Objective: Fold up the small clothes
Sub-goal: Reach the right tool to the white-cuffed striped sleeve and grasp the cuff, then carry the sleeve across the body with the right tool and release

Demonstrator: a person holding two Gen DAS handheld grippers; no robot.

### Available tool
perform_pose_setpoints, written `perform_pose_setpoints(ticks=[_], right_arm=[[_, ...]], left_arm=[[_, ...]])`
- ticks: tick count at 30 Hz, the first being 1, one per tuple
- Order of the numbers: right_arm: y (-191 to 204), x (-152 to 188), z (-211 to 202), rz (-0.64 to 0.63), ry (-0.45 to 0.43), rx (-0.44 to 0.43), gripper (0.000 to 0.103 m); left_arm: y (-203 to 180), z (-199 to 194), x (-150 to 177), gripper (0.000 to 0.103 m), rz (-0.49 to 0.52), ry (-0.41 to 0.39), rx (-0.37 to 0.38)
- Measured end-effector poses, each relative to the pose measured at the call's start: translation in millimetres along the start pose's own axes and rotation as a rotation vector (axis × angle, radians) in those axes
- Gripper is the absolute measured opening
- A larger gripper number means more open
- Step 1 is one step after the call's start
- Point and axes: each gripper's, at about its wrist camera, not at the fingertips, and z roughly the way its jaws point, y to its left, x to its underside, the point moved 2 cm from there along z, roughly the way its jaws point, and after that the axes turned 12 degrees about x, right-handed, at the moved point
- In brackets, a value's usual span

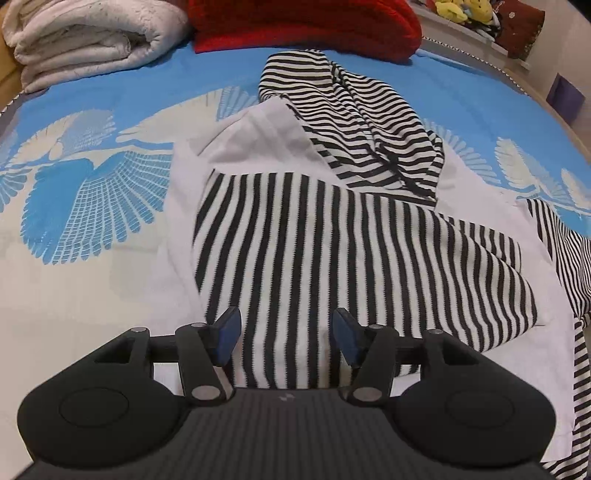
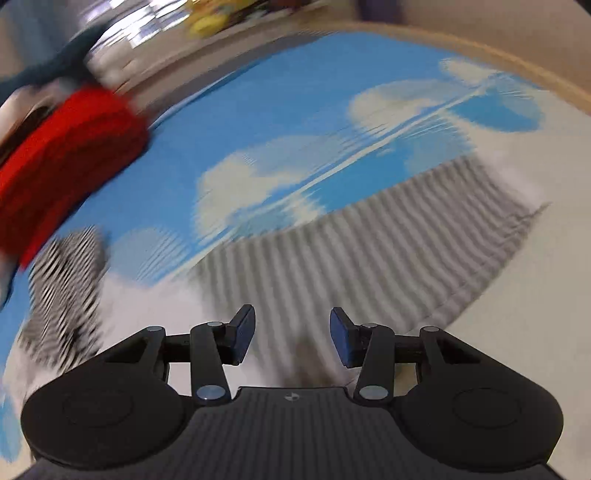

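Nearest the left wrist camera, the left gripper [image 1: 287,338] hung over the garment [image 1: 332,236] with its blue-padded fingers [image 1: 229,334] spread and nothing between them; no pad touched the cloth. The garment lay on the bed sheet [image 1: 110,122], a blue sheet printed with white wings. It was a black-and-white striped top, partly folded: a broad striped panel lay over a plain white layer, its stripes running away from the camera. Beyond that, a crumpled part with finer cross stripes was bunched toward the far side, and another striped piece trailed off at the right edge. Farther back sat a folded white blanket [image 1: 85,40] at the left and a red knit [image 1: 306,26] beside it, with yellow toys [image 1: 461,11] on a ledge behind.

The right wrist view was smeared by motion. The right gripper [image 2: 292,334] also had its fingers [image 2: 243,336] apart and empty, above a striped edge of the garment [image 2: 369,258] that the left view showed only at its margin. The red knit [image 2: 70,162] appeared at the left there; the blanket did not.
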Motion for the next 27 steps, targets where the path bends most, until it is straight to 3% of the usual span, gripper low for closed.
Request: perform_pose_setpoints(ticks=[4,10,18,21,22,23,24,27], right_arm=[[-69,-31,14,0.127,-0.031,0.047,0.047],[-141,-42,47,0.252,-0.022,0.093,0.047],[-177,-36,92,0.429,0.037,0.078,0.047],[-180,-35,97,0.457,0.008,0.081,0.042],[-178,-36,97,0.451,-0.001,0.091,0.032],[-177,-37,97,0.453,-0.009,0.09,0.01],[-176,-37,96,0.463,-0.019,0.094,0.005],[-162,-41,80,0.447,-0.102,0.141,0.005]], left_arm=[[-3,0,0,0.061,-0.003,-0.001,0.007],[-11,2,-5,0.061,-0.011,-0.008,0.026],[-17,5,-3,0.061,-0.006,0.001,0.049],[-12,4,-3,0.061,-0.017,0.001,0.048],[-10,3,-3,0.061,-0.021,-0.001,0.047],[-7,2,-4,0.061,-0.027,-0.003,0.046],[-5,1,-5,0.061,-0.035,-0.007,0.045],[5,-4,-8,0.061,-0.063,-0.019,0.042]])
